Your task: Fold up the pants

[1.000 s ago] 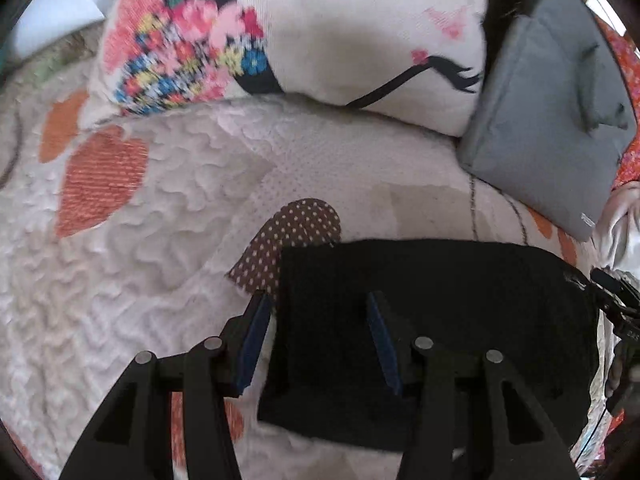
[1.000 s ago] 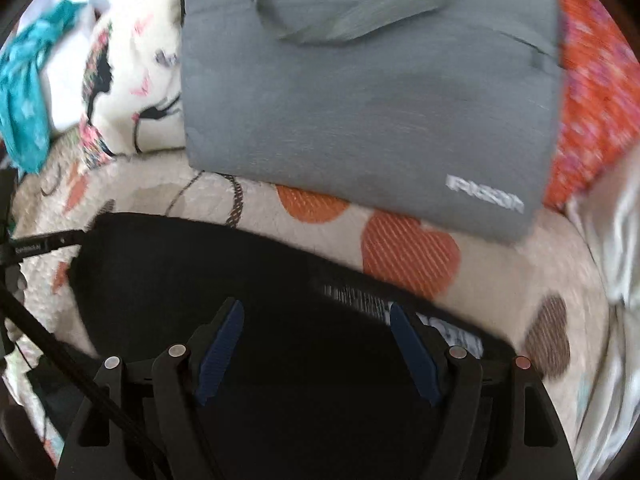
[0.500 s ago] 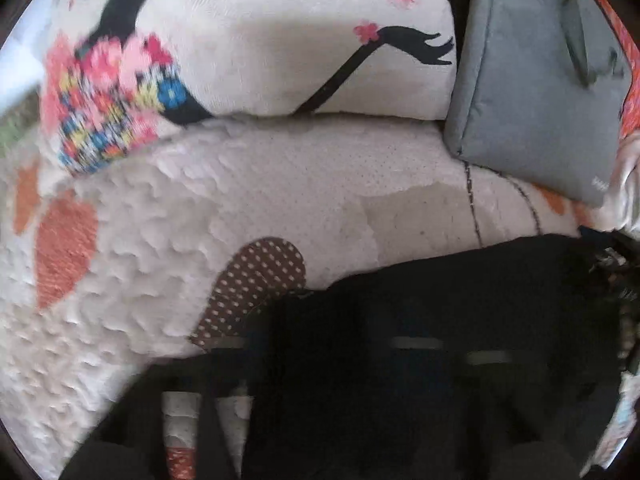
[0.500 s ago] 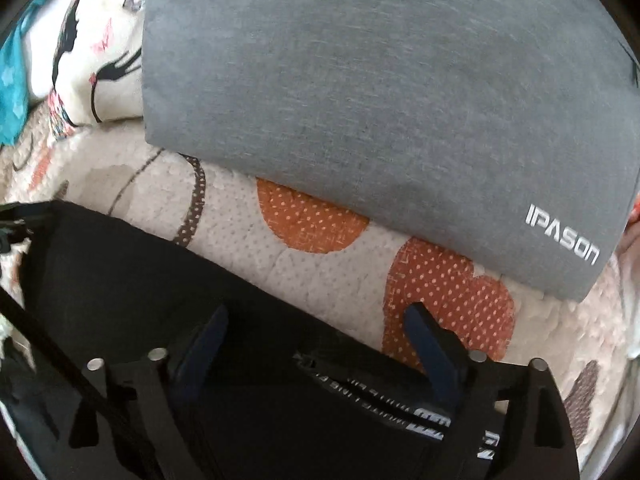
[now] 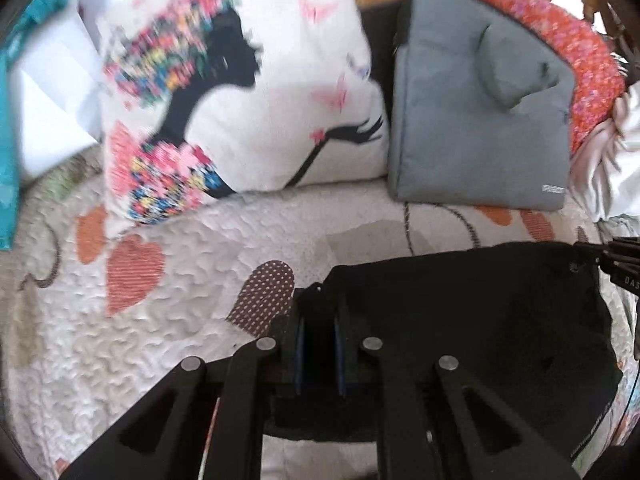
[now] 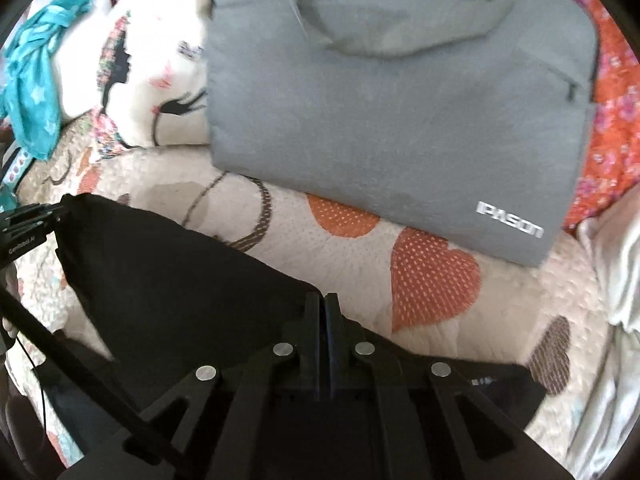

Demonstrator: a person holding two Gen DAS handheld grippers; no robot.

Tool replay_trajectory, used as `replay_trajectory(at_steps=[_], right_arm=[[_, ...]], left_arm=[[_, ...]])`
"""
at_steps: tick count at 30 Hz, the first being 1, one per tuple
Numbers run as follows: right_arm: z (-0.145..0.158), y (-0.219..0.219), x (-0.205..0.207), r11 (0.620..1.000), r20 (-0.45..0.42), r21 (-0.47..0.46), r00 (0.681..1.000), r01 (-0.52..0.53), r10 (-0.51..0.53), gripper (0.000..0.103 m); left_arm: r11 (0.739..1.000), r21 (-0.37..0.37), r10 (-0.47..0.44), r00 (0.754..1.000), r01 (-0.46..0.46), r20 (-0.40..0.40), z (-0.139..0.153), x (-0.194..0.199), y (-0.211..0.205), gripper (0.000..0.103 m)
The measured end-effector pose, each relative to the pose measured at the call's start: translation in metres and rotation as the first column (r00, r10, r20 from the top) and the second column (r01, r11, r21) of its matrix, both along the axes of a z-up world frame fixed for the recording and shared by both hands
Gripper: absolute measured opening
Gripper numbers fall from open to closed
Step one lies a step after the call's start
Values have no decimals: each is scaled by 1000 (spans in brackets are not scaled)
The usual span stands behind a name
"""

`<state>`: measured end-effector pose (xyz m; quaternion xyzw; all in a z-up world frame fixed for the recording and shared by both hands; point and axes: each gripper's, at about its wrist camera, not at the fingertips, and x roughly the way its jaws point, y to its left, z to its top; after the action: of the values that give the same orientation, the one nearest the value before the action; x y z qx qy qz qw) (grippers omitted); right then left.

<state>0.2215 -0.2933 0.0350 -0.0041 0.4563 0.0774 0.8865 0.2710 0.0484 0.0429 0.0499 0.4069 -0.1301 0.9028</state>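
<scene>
The black pants [image 5: 472, 320] lie on a quilted bedspread and are lifted at their far edge. My left gripper [image 5: 318, 320] is shut on the left corner of that edge, with black cloth bunched between the blue pads. In the right wrist view the pants [image 6: 172, 280] spread to the left, and my right gripper [image 6: 322, 312] is shut on their right corner. The left gripper's tip [image 6: 28, 220] shows at that view's left edge, and the right gripper's tip [image 5: 616, 260] at the left wrist view's right edge.
A white pillow with a flower print [image 5: 232, 92] and a grey laptop bag [image 6: 400, 100] lean at the back. An orange cushion [image 5: 580, 68] and pale cloth [image 6: 616, 280] are at the right. Teal cloth [image 6: 36, 92] lies at the far left. The quilt [image 5: 160, 340] has heart patches.
Both grippers were open over the pants a second ago. Both have shut on the far edge and raised it off the quilt.
</scene>
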Motion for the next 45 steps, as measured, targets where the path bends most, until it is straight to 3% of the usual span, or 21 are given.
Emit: replay_trajectory(at_steps=[6, 13, 15, 16, 17, 21, 23, 25, 28, 30, 34, 36, 37, 38, 41, 45], right_arm=[[20, 11, -75, 999, 37, 40, 999, 11, -12, 1], [2, 22, -161, 992, -2, 123, 1000, 28, -27, 2], [0, 10, -161, 982, -7, 170, 997, 82, -81, 19], [0, -1, -156, 970, -12, 196, 990, 141, -141, 50], [1, -7, -152, 961, -14, 216, 985, 171, -172, 75], [10, -35, -117, 886, -55, 362, 955, 290, -290, 79], [5, -44, -96, 850, -115, 376, 929, 369, -352, 79], [-7, -56, -77, 802, -188, 366, 881, 472, -433, 79], [-22, -68, -67, 724, -242, 396, 824, 565, -512, 79], [-31, -72, -64, 697, -266, 381, 794, 607, -546, 79], [-47, -77, -54, 660, -282, 435, 789, 613, -546, 77], [-54, -82, -45, 637, -296, 435, 769, 636, -566, 67], [-57, -86, -40, 626, -300, 437, 761, 645, -575, 46], [-59, -88, -36, 627, -304, 436, 761, 646, -573, 20], [-55, -90, -37, 638, -285, 441, 772, 631, -568, 12], [-28, -87, -67, 683, -192, 445, 807, 579, -559, 11]], left_arm=[[1000, -23, -19, 997, 20, 76, 24, -71, 15, 11], [999, -16, -39, 996, 40, 84, -3, -161, 24, 11], [999, -32, -27, 997, 30, 69, -10, -168, 25, 11], [999, -42, -22, 998, 25, 66, -10, -170, 26, 11], [998, -55, -17, 998, 21, 68, -9, -172, 26, 11], [998, -66, -13, 994, 20, 107, 0, -181, 24, 11], [998, -53, -14, 992, 21, 125, 3, -184, 21, 11], [999, -44, -14, 990, 20, 140, 7, -184, 21, 11], [998, -63, -10, 989, 20, 146, 12, -182, 27, 11], [997, -76, -7, 989, 19, 151, 15, -180, 32, 11], [996, -90, -11, 986, 26, 166, 20, -180, 35, 11], [995, -96, -11, 985, 28, 171, 22, -182, 35, 11], [995, -96, -11, 985, 28, 172, 22, -183, 35, 11], [996, -88, -10, 985, 26, 175, 22, -184, 35, 11], [999, -52, -7, 983, 17, 183, 23, -184, 34, 11], [999, -49, 6, 981, 4, 194, 26, -183, 41, 11]])
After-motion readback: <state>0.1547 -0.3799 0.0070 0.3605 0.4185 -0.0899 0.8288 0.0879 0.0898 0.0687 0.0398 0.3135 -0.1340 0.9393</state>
